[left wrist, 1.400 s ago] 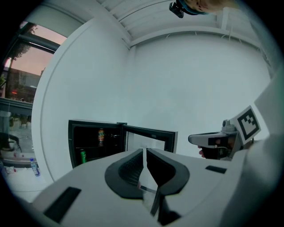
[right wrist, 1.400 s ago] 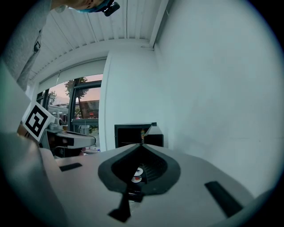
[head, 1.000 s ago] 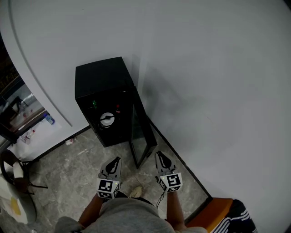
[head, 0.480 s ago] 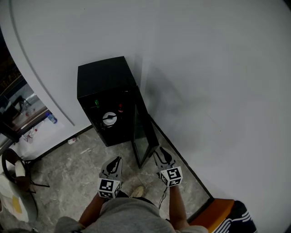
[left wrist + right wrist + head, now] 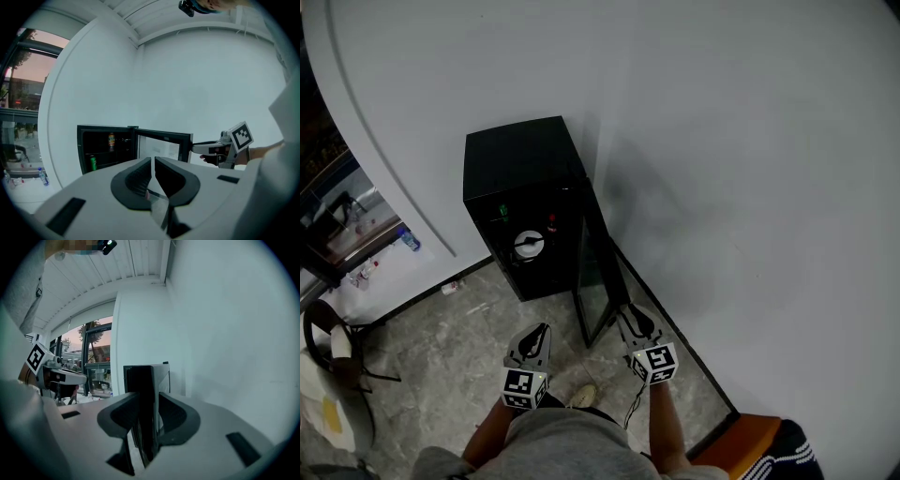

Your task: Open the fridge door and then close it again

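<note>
A small black fridge [image 5: 520, 169] stands on the floor against the white wall. Its glass door [image 5: 595, 281] is swung open toward me, edge-on in the right gripper view [image 5: 145, 394]. Cans [image 5: 111, 139] show on its shelves. My right gripper [image 5: 630, 317] sits at the door's free edge. Its jaws have just been opening and stand open, the door edge [image 5: 140, 427] between them with a gap on the right side. My left gripper [image 5: 542, 330] hangs left of the door, shut and empty [image 5: 153, 159].
The white wall [image 5: 750, 187] runs close along the right of the door. A chair [image 5: 333, 356] and small bottles [image 5: 408, 242] are at the left by a window. An orange object [image 5: 741, 436] lies at bottom right. My shoe [image 5: 579, 397] is below the grippers.
The right gripper has shifted a little toward the door's free edge and its jaws have spread from shut to open. The left gripper has stayed put.
</note>
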{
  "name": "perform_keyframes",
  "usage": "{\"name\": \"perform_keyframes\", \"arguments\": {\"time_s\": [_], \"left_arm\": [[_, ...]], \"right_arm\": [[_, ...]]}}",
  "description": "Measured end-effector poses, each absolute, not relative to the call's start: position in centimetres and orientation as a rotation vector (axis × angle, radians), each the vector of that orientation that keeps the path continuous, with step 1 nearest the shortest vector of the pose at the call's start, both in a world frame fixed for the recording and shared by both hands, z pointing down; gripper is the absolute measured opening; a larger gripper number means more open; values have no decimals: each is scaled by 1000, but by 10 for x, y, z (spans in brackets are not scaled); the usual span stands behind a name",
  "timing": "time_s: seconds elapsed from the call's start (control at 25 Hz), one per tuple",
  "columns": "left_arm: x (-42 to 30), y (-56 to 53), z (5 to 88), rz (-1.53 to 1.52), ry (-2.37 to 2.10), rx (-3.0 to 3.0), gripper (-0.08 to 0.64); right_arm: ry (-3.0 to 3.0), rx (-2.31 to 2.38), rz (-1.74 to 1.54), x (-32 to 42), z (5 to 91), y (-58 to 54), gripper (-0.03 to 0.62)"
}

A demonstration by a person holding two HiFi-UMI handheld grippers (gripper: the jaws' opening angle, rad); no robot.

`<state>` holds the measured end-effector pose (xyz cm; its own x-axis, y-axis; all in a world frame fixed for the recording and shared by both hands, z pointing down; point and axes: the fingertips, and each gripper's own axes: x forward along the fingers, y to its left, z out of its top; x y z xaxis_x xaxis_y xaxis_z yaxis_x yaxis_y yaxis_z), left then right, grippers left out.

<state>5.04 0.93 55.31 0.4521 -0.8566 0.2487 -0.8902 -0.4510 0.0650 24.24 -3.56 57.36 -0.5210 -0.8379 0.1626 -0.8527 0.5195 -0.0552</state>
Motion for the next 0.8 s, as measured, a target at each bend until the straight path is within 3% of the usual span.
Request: {"name": "perform_keyframes", "arguments": {"time_s": [0.8], "left_arm": [[33, 3, 553, 238, -1601, 2456, 26]], "right_arm": [[-2679, 1340, 175, 215, 572, -33, 138]]}}
